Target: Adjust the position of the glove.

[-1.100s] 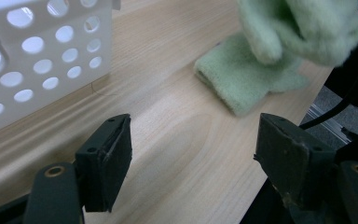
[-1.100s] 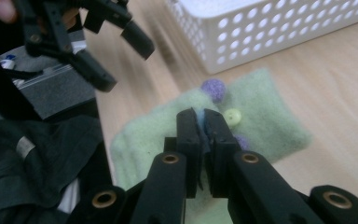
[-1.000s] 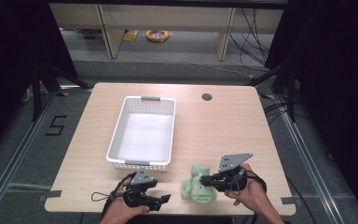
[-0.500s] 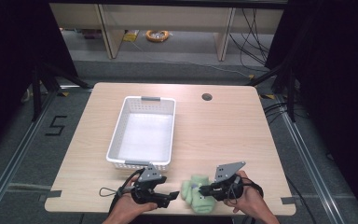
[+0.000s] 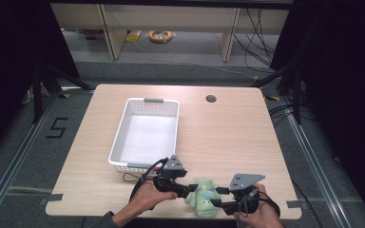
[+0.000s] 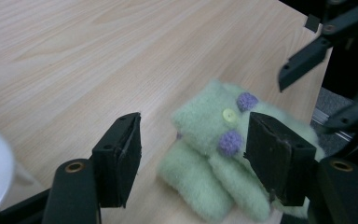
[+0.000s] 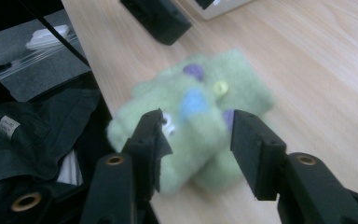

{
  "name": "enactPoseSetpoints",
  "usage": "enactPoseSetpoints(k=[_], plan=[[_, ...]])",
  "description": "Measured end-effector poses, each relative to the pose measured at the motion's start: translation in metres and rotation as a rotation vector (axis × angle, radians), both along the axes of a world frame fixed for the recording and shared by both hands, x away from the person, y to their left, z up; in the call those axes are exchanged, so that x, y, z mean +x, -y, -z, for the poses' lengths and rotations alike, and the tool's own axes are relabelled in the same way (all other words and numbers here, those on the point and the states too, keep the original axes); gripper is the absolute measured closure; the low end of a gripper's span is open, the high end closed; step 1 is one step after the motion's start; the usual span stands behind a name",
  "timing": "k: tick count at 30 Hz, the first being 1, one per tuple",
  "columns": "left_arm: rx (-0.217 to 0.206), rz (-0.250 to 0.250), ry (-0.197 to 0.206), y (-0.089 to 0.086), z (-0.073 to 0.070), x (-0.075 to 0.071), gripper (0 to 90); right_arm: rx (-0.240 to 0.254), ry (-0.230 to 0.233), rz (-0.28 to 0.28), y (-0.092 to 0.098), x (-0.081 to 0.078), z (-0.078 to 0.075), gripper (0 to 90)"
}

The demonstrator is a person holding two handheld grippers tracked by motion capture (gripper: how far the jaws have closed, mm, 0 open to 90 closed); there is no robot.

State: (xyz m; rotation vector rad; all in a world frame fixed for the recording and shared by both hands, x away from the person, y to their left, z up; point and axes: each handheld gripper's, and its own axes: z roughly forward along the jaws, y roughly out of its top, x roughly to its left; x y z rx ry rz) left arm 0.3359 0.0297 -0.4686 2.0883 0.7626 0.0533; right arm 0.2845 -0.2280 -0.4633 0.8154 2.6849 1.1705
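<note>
Right tool (image 5: 219, 197) at the near edge of the tabletop (image 5: 228, 128), jaws standing apart and just been opening; green plush toy (image 5: 202, 194) lies between them, pads not pressing on it in the right gripper view. Left tool (image 5: 184, 188) on the toy's other side, jaws also wide but just been closing in; in the left gripper view the toy (image 6: 223, 149) sits between the pads, right pad against or just beside its fuzz, left pad clear of it. No hold by either tool.

Toy: pale mint-green, fuzzy knit surface, soft and folded into thick lobes. Purple pom-pom dots, one small yellow button, a light blue patch and a white spot seen in the right gripper view (image 7: 196, 116). Rests flat on the tabletop, close to the near edge.

Beyond the toy, farther up and to its left: white plastic basket (image 5: 123, 130), perforated walls, grey handle. Farther still, right of the basket, a round hole (image 5: 211, 99) in the tabletop.
</note>
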Motion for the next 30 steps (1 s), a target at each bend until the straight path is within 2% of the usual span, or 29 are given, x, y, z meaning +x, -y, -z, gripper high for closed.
enactPoseSetpoints(k=[2, 3, 4, 5, 9, 10, 11, 12, 13, 14, 15, 16, 17, 18, 19, 20, 21, 22, 23, 24, 25, 26, 27, 28, 29, 30], plan=[[0.002, 0.014, -0.007, 0.005, 0.001, 0.003, 35.3, -0.009, 0.002, 0.018, 0.001, -0.003, 0.0, 53.9], [0.005, 0.026, -0.013, 0.007, 0.001, 0.005, 35.3, -0.019, -0.013, 0.025, 0.002, -0.007, 0.0, 53.9], [-0.017, 0.039, -0.033, 0.01, 0.002, 0.007, 35.3, -0.019, -0.022, 0.033, 0.002, -0.009, 0.001, 54.0], [0.002, 0.045, -0.018, 0.011, 0.001, 0.008, 35.6, -0.018, -0.029, 0.047, 0.003, -0.011, 0.002, 54.2], [0.016, 0.075, -0.02, 0.02, 0.0, 0.014, 36.6, -0.032, -0.066, 0.072, 0.001, -0.012, 0.009, 55.4], [0.003, 0.093, -0.042, 0.023, 0.001, 0.015, 38.1, -0.052, -0.11, 0.08, 0.001, -0.013, 0.009, 55.5], [0.013, 0.088, -0.023, 0.024, 0.001, 0.017, 38.1, -0.052, -0.11, 0.08, 0.001, -0.013, 0.009, 55.5], [0.004, 0.095, -0.025, 0.027, 0.001, 0.019, 38.2, -0.056, -0.116, 0.075, 0.002, -0.011, 0.011, 55.5], [0.008, 0.121, -0.026, 0.029, 0.002, 0.02, 39.1, -0.062, -0.133, 0.08, 0.001, -0.011, 0.013, 55.5], [0.019, 0.123, -0.027, 0.031, 0.003, 0.021, 40.1, -0.069, -0.143, 0.077, 0.0, -0.011, 0.015, 55.6], [0.015, 0.127, -0.032, 0.033, 0.004, 0.022, 40.1, -0.056, -0.147, 0.081, -0.001, -0.012, 0.018, 55.7], [0.015, 0.136, -0.039, 0.035, 0.005, 0.024, 40.1, -0.061, -0.167, 0.077, -0.002, -0.012, 0.019, 55.7], [0.015, 0.146, -0.052, 0.037, 0.007, 0.026, 40.5, -0.066, -0.164, 0.066, -0.002, -0.011, 0.02, 56.5], [0.031, 0.163, -0.068, 0.038, 0.01, 0.028, 41.3, -0.066, -0.175, 0.062, -0.002, -0.01, 0.022, 59.6], [0.031, 0.163, -0.068, 0.038, 0.01, 0.028, 42.3, -0.066, -0.175, 0.062, -0.002, -0.01, 0.022, 59.6], [0.035, 0.168, -0.074, 0.039, 0.012, 0.029, 42.3, -0.057, -0.195, 0.07, -0.003, -0.01, 0.024, 60.8], [0.03, 0.175, -0.082, 0.039, 0.014, 0.029, 45.1, -0.064, -0.199, 0.057, -0.002, -0.009, 0.025, 64.9], [0.044, 0.185, -0.085, 0.039, 0.015, 0.028, 47.7, -0.052, -0.197, 0.025, -0.001, -0.007, 0.027, 70.8], [0.044, 0.185, -0.085, 0.039, 0.015, 0.028, 49.5, -0.052, -0.197, 0.025, -0.001, -0.007, 0.027, 70.8], [0.056, 0.191, -0.075, 0.038, 0.015, 0.028, 49.5, -0.055, -0.21, 0.039, -0.002, -0.008, 0.027, 75.1], [0.055, 0.191, -0.076, 0.037, 0.015, 0.028, 53.3, -0.05, -0.211, 0.036, -0.002, -0.008, 0.027, 79.1], [0.049, 0.193, -0.077, 0.035, 0.015, 0.026, 62.3, -0.051, -0.223, 0.028, -0.002, -0.009, 0.026, 83.1], [0.049, 0.193, -0.077, 0.035, 0.015, 0.026, 66.4, -0.051, -0.223, 0.028, -0.002, -0.009, 0.026, 83.1], [0.053, 0.186, -0.063, 0.034, 0.013, 0.025, 66.4, -0.051, -0.192, 0.01, -0.001, -0.007, 0.026, 83.8], [0.063, 0.184, -0.048, 0.033, 0.012, 0.025, 78.8, -0.047, -0.197, 0.028, -0.001, -0.009, 0.023, 84.6], [0.062, 0.187, -0.053, 0.033, 0.011, 0.025, 80.3, -0.045, -0.207, 0.03, -0.001, -0.01, 0.021, 84.8]])
